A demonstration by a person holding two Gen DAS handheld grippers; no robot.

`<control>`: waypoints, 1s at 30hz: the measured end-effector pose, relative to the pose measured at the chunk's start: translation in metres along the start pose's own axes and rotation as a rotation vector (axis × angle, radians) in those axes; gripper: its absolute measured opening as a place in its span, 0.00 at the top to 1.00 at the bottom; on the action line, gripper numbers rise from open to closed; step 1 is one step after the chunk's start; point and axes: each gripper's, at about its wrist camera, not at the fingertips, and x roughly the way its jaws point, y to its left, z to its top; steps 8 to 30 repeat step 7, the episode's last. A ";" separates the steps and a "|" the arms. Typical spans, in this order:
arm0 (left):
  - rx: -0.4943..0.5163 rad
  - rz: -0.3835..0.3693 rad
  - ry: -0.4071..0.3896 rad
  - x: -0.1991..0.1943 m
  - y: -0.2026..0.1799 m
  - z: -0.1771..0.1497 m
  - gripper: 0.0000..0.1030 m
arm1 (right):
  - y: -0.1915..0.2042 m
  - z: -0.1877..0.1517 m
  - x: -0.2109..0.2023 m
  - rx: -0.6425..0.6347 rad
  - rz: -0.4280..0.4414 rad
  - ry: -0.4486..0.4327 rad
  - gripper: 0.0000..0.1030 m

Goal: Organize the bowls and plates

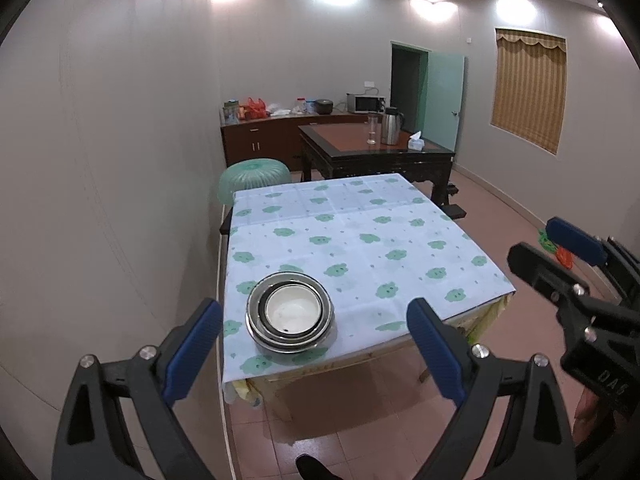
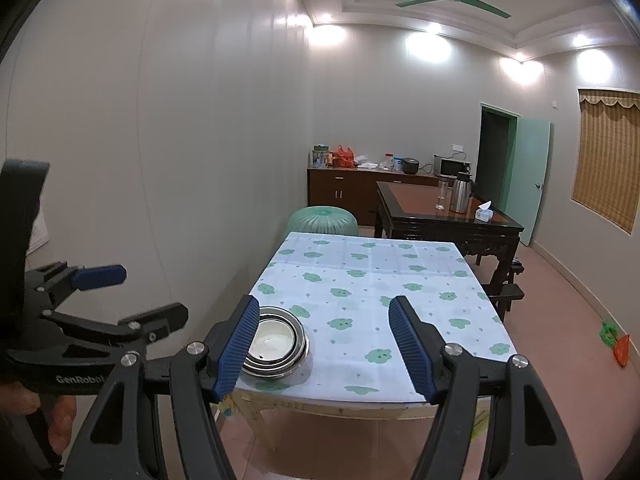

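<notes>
A stack of nested metal bowls with a white bowl on top [image 1: 290, 312] sits near the front left corner of a table with a pale blue cloth printed with green shapes [image 1: 380, 240]. The stack also shows in the right wrist view [image 2: 276, 338], partly behind a finger. My left gripper [image 1: 314, 344] is open and empty, held in the air before the table's front edge. My right gripper [image 2: 324, 346] is open and empty, also short of the table. The right gripper shows at the right of the left wrist view [image 1: 560, 256], and the left gripper at the left of the right wrist view [image 2: 132, 296].
A green plastic stool [image 1: 254, 176] stands behind the table by the left wall. A dark wooden table [image 1: 376, 152] with a kettle, a glass and a tissue box stands farther back. A sideboard [image 1: 260, 136] with a microwave lines the far wall. Small toys [image 2: 616, 340] lie on the tiled floor at right.
</notes>
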 end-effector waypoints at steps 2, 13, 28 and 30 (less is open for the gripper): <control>0.010 0.004 -0.007 -0.001 -0.002 0.000 0.08 | -0.001 0.000 -0.002 0.004 -0.003 -0.005 0.33; 0.014 0.000 -0.004 -0.001 -0.005 0.000 0.08 | -0.002 -0.002 -0.002 0.007 -0.003 0.003 0.33; 0.014 0.000 -0.004 -0.001 -0.005 0.000 0.08 | -0.002 -0.002 -0.002 0.007 -0.003 0.003 0.33; 0.014 0.000 -0.004 -0.001 -0.005 0.000 0.08 | -0.002 -0.002 -0.002 0.007 -0.003 0.003 0.33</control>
